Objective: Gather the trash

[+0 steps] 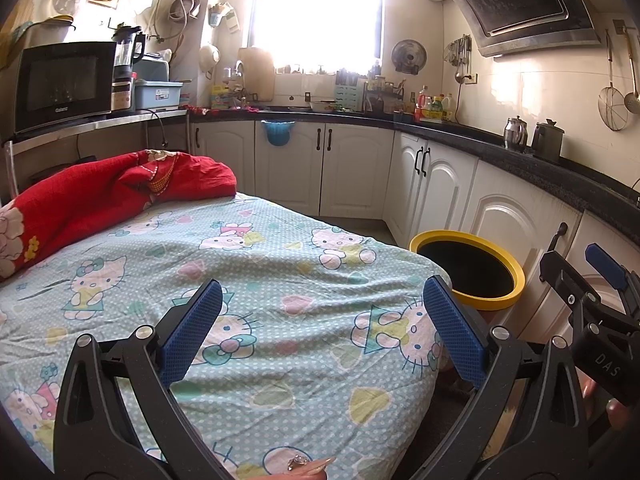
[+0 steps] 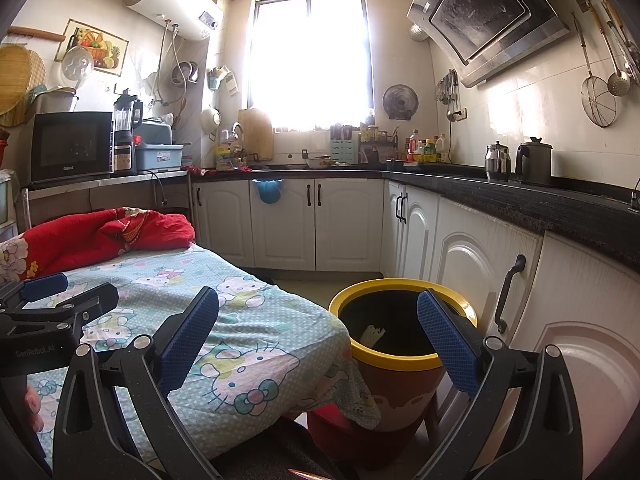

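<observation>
In a sunlit kitchen, the left hand-held gripper hovers spread and empty over a table draped in a cartoon-cat cloth. The right hand-held gripper, also spread and empty, hangs lower centre before the yellow-rimmed bin, where a pale scrap of trash lies inside.

A cartoon-print sheet covers the table, red blanket bunched on it.

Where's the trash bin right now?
The bin stands on the floor at the right corner of the cloth-covered table, in front of the white cabinets. In the right wrist view it sits between the open right tongs.
</observation>
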